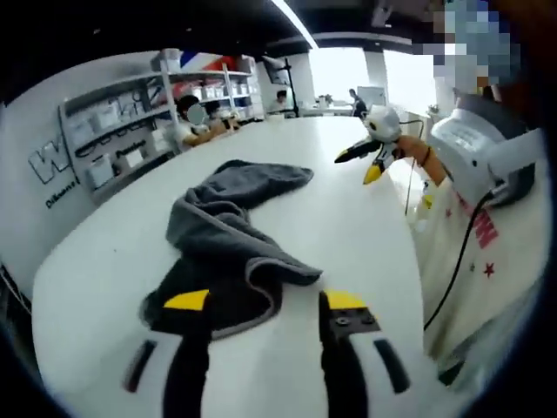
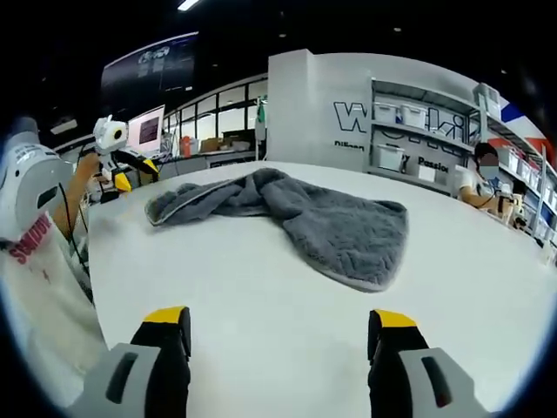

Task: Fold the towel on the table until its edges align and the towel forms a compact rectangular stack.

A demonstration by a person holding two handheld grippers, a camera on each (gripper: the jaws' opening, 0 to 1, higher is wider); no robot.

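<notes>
Nothing folded yet: grey towel (image 1: 233, 239) lies crumpled mid-desk (image 2: 261, 305), my left claw (image 1: 265, 305) spread at its near end, right claw (image 2: 277, 326) spread and empty short of it, so all folds remain.

White table (image 2: 261, 287), shelving (image 2: 426, 139) on white wall, ceiling strip light (image 1: 294, 22)

Left gripper (image 1: 265, 305) is open, low over the towel (image 1: 233, 239) edge. Right gripper (image 2: 278, 326) is open, short of the towel.
</notes>
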